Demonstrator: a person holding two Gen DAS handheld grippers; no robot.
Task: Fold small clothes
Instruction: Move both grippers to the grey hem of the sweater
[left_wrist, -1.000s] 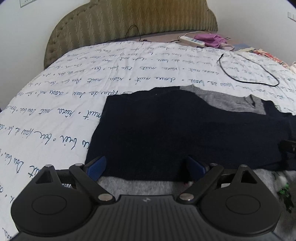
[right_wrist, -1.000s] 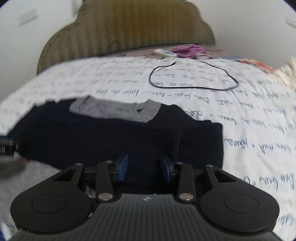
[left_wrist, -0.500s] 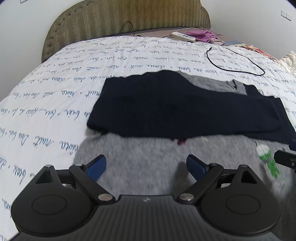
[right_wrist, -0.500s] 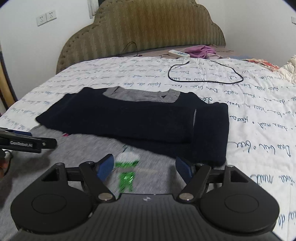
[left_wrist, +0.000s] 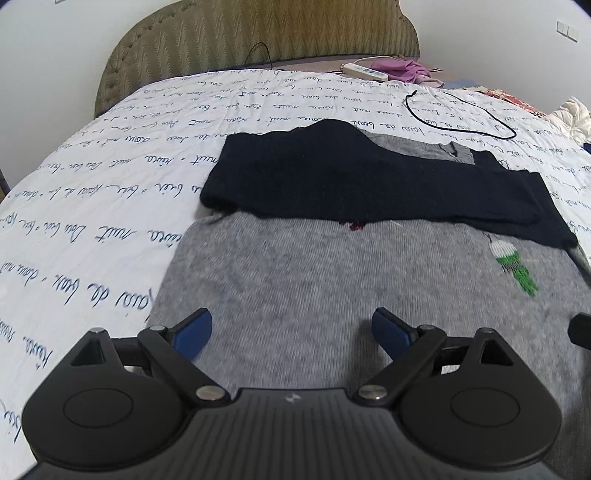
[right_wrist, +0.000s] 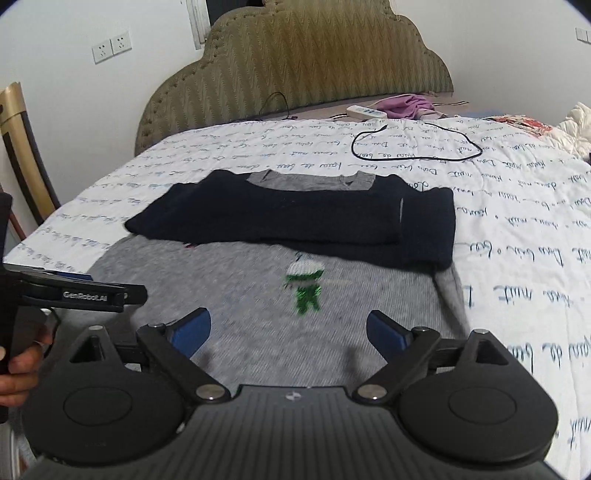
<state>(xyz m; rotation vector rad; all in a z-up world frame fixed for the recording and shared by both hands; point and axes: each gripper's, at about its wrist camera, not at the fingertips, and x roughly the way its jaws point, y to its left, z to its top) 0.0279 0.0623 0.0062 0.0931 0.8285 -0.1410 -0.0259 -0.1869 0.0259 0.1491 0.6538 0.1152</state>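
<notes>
You've pulled both hand-held grippers back off the navy sleeves (right_wrist: 295, 218), left hand-held gripper (left_wrist: 291, 330) wide, right hand-held gripper (right_wrist: 284, 328) opening empty, so the grey sweater (right_wrist: 251, 314) body's bottom hem is next.

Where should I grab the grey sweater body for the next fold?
Judging by how it lies, take the grey sweater at its near hem corners, coming low from the near side. It lies flat, and the folded navy sleeves weigh down the far half. Left gripper is open; right gripper is opening, nothing between them.

Sleeves (left_wrist: 369, 184) on sweater (left_wrist: 332, 288) (on bed (left_wrist: 110, 206))
</notes>
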